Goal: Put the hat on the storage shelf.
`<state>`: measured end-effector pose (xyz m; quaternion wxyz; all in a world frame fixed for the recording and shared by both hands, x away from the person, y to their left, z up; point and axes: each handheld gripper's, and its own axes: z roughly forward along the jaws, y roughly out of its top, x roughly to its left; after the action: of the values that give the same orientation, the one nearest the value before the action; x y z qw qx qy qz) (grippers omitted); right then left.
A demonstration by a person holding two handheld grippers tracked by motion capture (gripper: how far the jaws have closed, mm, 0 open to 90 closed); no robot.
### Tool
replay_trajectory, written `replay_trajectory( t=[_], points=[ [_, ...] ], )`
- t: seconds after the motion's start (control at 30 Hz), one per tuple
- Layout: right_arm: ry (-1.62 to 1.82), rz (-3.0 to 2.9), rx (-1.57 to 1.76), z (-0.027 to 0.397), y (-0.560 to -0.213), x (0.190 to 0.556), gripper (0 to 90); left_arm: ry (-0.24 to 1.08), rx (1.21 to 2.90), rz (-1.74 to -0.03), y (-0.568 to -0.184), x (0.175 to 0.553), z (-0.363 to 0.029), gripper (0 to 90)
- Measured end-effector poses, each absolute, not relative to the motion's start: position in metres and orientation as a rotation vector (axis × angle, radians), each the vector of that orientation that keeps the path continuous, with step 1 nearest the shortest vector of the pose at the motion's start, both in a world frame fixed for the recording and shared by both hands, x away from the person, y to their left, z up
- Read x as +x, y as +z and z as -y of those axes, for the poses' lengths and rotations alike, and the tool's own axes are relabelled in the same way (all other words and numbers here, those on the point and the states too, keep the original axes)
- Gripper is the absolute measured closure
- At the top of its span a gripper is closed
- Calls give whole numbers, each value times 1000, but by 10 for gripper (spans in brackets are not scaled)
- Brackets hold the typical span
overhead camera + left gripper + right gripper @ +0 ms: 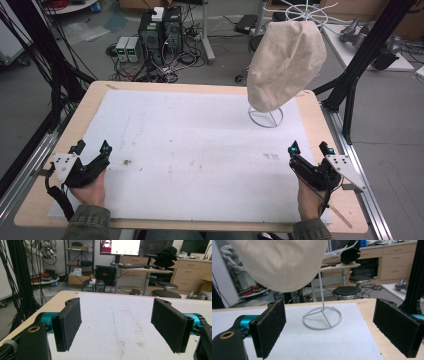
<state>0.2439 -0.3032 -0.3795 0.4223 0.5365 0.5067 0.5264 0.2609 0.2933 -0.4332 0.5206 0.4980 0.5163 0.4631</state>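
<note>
Two grippers: both rest near the front edge of the tabletop, one at each front corner, each held in a hand.
Left gripper (pixel 93 148): jaws spread wide, nothing between them; in its own view (pixel 116 326) it looks along bare white foam sheet (pixel 200 150).
Right gripper (pixel 310 148): jaws likewise spread apart and empty; in its own view (pixel 329 327) the stand's ring base sits straight ahead between the jaws.
Thing in hand: a beige cloth cap (pixel 285 62) hung on a thin white wire stand (pixel 266 118), in the back right part of the tabletop, raised clear of the foam.
Key relation: the cap lies forward of and slightly inward from the right gripper, above its level; from the left gripper it is well apart, diagonally across the sheet.
Nearer hand: the right, by my judgement.
Cap's lie: tilted, its long axis running from upper right down to lower left in the high view.
Next move calls for: likely a forward, rising reach toward the cap's lower edge (pixel 284 287).
</note>
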Motion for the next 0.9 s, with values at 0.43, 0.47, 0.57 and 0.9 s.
replay_trajectory(
  t=[0.43,0.47,0.57,0.9],
  points=[
    [1219,-1225,1438,297,-415,247,101,1108,1199,-1237,-433,261,-293,243],
    [1215,-1230,1442,297,-417,247,101,1106,1198,-1234,-433,261,-293,242],
    [1215,-1238,1461,296,-420,248,101,1105,1197,-1235,-434,262,-293,242],
    [1216,-1272,1411,291,-421,249,101,1107,1195,-1240,-434,261,-293,242]
  ],
)
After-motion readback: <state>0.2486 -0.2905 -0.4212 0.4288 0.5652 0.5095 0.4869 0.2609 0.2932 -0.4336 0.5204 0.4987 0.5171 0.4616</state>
